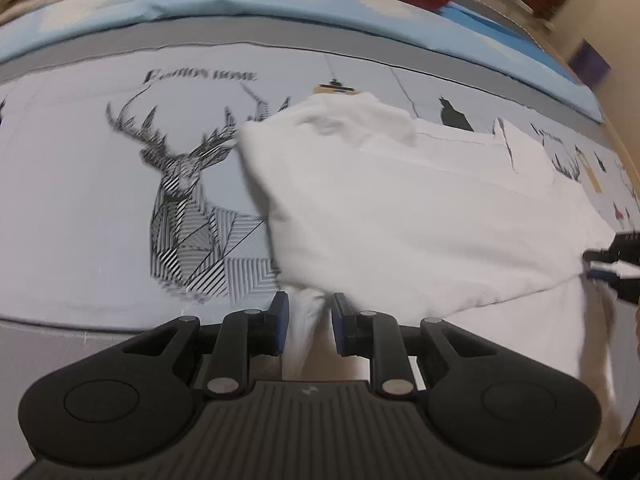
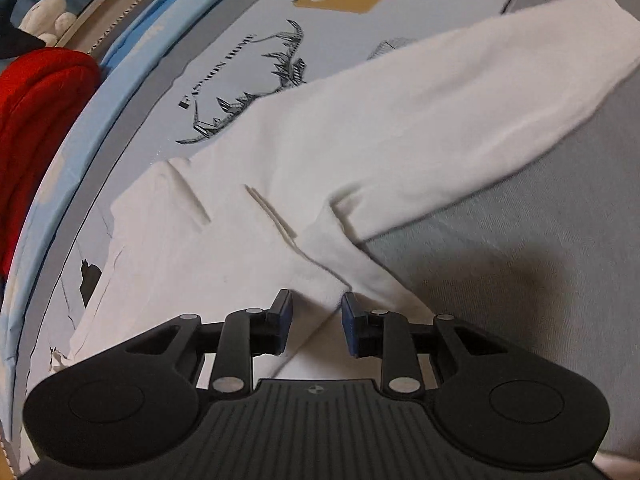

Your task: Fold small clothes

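White garment (image 1: 400, 208) sprawled over deer-print bedsheet (image 1: 80, 200), red fabric (image 2: 44, 120) bunched at far edge. Left gripper (image 1: 310, 326) and right gripper (image 2: 316, 322) both parted, cloth between, not pinched.

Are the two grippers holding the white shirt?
Neither grips it. Left gripper and right gripper stand open, white shirt fabric lying loose between their pads.

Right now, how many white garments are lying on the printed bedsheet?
1: a white long-sleeved garment spread on the bedsheet beside the deer print, one sleeve stretched away. The red fabric at the sheet's far edge is separate; more could lie out of view.
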Tool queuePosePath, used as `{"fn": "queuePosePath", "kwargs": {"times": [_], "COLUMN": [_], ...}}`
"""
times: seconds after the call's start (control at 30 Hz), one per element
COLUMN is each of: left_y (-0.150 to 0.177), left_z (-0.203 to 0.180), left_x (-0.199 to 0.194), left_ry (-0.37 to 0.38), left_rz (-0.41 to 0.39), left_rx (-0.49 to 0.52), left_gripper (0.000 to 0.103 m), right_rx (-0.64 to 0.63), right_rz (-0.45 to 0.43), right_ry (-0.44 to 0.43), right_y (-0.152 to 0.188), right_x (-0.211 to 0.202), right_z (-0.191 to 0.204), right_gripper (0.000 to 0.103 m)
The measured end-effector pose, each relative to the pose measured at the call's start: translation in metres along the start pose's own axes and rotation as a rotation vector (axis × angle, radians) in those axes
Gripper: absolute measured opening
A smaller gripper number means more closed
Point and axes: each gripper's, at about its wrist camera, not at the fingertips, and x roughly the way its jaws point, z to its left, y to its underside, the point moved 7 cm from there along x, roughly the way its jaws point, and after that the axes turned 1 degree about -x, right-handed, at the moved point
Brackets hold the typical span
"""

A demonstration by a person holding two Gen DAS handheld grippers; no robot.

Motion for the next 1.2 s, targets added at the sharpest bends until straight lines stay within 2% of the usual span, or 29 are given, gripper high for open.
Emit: {"fn": "queuePosePath", "kwargs": {"times": [0.03,0.07,0.1,0.17,0.27,0.3,0.37,0.43,0.53,0.57,0.6,0.63,0.67,0.73,0.77,0.8,0.87,0.97,1.03,1.13,1.2], "left_y": [0.0,0.0,0.002,0.005,0.004,0.003,0.003,0.01,0.029,0.032,0.034,0.03,0.023,0.006,-0.002,-0.009,-0.021,-0.029,-0.034,-0.042,-0.048], "left_z": [-0.002,-0.003,-0.005,-0.005,-0.002,0.0,0.001,0.001,-0.007,-0.01,-0.012,-0.012,-0.011,-0.004,0.001,0.008,0.025,0.043,0.05,0.055,0.056], "left_x": [0.003,0.006,0.008,0.007,-0.008,-0.015,-0.026,-0.023,-0.007,-0.005,-0.008,-0.013,-0.02,-0.031,-0.033,-0.033,-0.025,-0.005,0.009,0.025,0.035], "left_ry": [-0.017,-0.028,-0.033,-0.053,-0.053,-0.048,-0.031,-0.03,-0.01,-0.009,0.0,0.025,0.053,0.09,0.102,0.104,0.083,0.087,0.107,0.161,0.181], "left_rz": [-0.009,-0.006,0.004,-0.005,-0.033,-0.048,-0.064,-0.028,0.094,0.115,0.112,0.094,0.059,-0.034,-0.067,-0.095,-0.133,-0.14,-0.128,-0.136,-0.153], "left_rx": [0.03,0.053,0.085,0.119,0.133,0.129,0.136,0.167,0.251,0.274,0.295,0.293,0.261,0.17,0.11,0.042,-0.089,-0.26,-0.35,-0.455,-0.497], "left_gripper": [0.023,0.013,0.011,0.009,0.008,0.008,0.008,0.008,0.009,0.009,0.015,0.018,0.023,0.023,0.031,0.046,0.054,0.055,0.055,0.055,0.055], "right_rx": [-0.01,-0.017,-0.021,-0.027,-0.084,-0.103,-0.122,-0.12,-0.12,-0.103,-0.063,-0.055,-0.088,-0.139,-0.14,-0.145,-0.161,-0.183,-0.211,-0.258,-0.255], "right_rz": [-0.006,-0.013,-0.022,-0.073,-0.239,-0.32,-0.421,-0.408,-0.164,-0.089,-0.053,-0.074,-0.09,-0.189,-0.239,-0.282,-0.3,-0.242,-0.163,-0.058,-0.023], "right_ry": [-0.004,-0.007,-0.019,-0.074,-0.273,-0.365,-0.437,-0.369,-0.039,0.03,0.036,0.026,0.034,0.026,0.017,-0.002,-0.046,-0.099,-0.125,-0.1,-0.069], "right_y": [-0.001,-0.001,-0.001,-0.008,-0.021,-0.024,-0.028,-0.03,-0.023,-0.019,-0.016,-0.017,-0.02,-0.028,-0.031,-0.035,-0.04,-0.034,-0.026,-0.013,-0.008], "right_x": [0.0,0.0,0.0,-0.012,-0.05,-0.068,-0.089,-0.08,-0.019,-0.002,0.007,0.003,-0.001,-0.018,-0.027,-0.036,-0.042,-0.037,-0.025,-0.006,0.004], "right_z": [0.001,0.001,0.002,0.01,0.039,0.048,0.053,0.046,0.014,0.002,-0.008,-0.01,-0.005,0.004,0.007,0.009,0.016,0.025,0.031,0.034,0.036], "right_gripper": [0.013,0.007,0.003,0.003,0.003,0.003,0.003,0.003,0.006,0.007,0.004,0.007,0.01,0.016,0.017,0.019,0.023,0.023,0.023,0.024,0.024]}}
